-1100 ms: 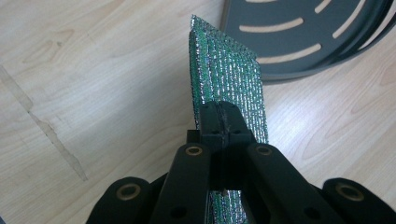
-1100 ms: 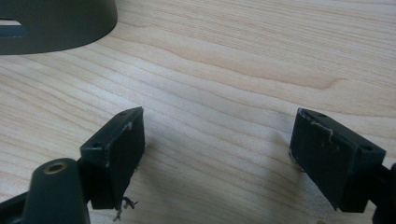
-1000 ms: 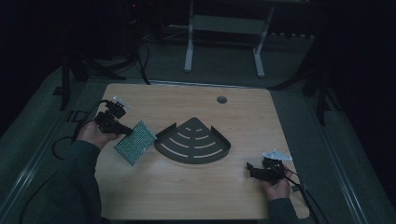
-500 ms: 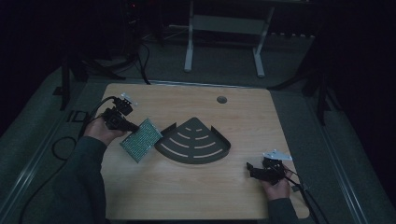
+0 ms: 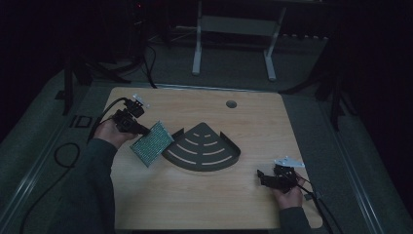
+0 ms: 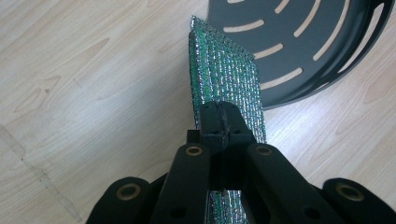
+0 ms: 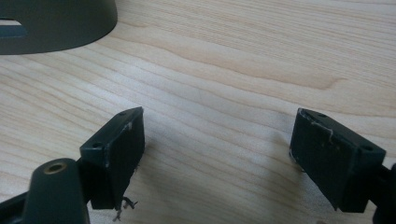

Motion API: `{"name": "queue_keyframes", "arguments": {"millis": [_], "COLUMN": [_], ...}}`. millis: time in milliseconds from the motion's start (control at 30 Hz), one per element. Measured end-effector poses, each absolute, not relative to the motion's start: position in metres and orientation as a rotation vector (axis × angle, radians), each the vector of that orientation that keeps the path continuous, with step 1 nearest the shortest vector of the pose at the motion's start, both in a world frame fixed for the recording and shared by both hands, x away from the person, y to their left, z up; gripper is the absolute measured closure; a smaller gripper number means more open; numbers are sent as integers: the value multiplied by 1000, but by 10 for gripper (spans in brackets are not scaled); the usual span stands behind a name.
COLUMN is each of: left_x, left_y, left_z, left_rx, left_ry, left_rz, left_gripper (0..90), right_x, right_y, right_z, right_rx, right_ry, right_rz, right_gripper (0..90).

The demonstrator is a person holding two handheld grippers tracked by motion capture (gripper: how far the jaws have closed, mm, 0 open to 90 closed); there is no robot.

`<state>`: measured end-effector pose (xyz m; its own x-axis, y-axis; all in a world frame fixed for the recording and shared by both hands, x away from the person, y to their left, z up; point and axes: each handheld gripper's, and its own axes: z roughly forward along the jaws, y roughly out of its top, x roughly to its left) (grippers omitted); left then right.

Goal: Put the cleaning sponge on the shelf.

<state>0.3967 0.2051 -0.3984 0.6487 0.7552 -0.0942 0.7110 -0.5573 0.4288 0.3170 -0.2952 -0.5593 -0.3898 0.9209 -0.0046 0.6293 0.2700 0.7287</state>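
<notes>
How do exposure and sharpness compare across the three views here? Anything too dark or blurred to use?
High view: underexposed, surroundings nearly black, yet the table, dark slotted tray and green pad stay readable. Left gripper view: bright and even; the pad's foil threads glint, and the left hand-held gripper closest to the lens is slightly soft. Right gripper view: well lit, wood grain crisp, the right hand-held gripper casting soft shadows.

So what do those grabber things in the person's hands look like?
Both are black. The left gripper has two chunky arms with brass-coloured rivets. The right gripper has blocky pads with scuffed edges. Each carries a pale three-cornered plate on top and trails a black cable. The person wears dark grey sleeves.
</notes>
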Motion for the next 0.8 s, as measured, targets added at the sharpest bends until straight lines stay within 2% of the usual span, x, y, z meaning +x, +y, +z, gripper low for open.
{"name": "queue_keyframes", "arguments": {"millis": [800], "left_x": [413], "left_y": [173], "left_z": [-400], "left_rx": [2461], "left_ry": [1101], "left_rz": [150], "left_gripper": [900], "right_x": [317], "right_y": [-295], "right_z": [-559], "right_rx": [1399], "right_ry": [2117], "right_rz": [912], "right_gripper": [172]}}
